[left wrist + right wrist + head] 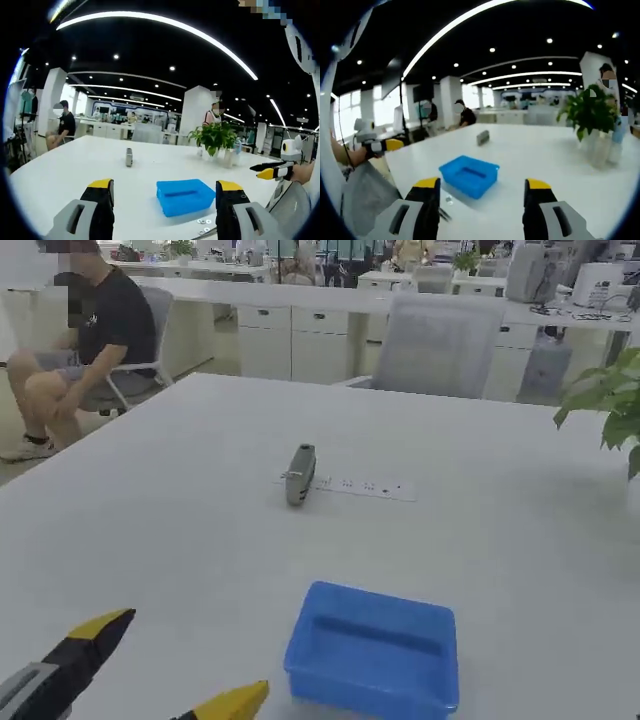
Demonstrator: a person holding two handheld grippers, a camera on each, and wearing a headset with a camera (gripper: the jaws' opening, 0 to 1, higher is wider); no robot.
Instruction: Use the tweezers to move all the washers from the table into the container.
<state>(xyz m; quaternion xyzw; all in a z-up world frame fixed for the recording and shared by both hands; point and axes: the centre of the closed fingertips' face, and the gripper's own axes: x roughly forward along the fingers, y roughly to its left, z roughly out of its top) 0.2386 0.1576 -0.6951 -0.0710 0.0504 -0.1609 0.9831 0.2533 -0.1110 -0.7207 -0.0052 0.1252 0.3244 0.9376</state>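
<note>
1. White table (200, 490) is carrying everything, stretching across a bright open office.
2. Several small washers (202, 220) are lying flat on it, just inside the right-hand jaw of the left gripper (165, 186) and on the near side of the blue container (372, 650). Its inside is looking empty from the head view, so I am judging the job as barely begun.
3. What I am taking for the tweezers (443, 215), a thin dark strip, is lying just beside the left-hand jaw of the right gripper (482, 183), near the washers. It is too small for me to be sure.
4. The container is sitting straight ahead of the left gripper, and ahead and slightly left of the right gripper.
5. Both grippers are hovering above the table with jaws spread wide, pinching nothing.
6. Trouble is likely waiting at the pickup. The tweezers are lying flat on a smooth top, so a broad jaw coming in low could be pushing them sideways into the washers and scattering them. A skewed pinch could leave the tips crossing, and a washer could then be slipping out short of the container.
7. Beyond the container a grey device (300, 475) is resting on the table. A potted plant (590, 112) is standing off to the right gripper's right, and a person (100, 330) is sitting far off to the left.
</note>
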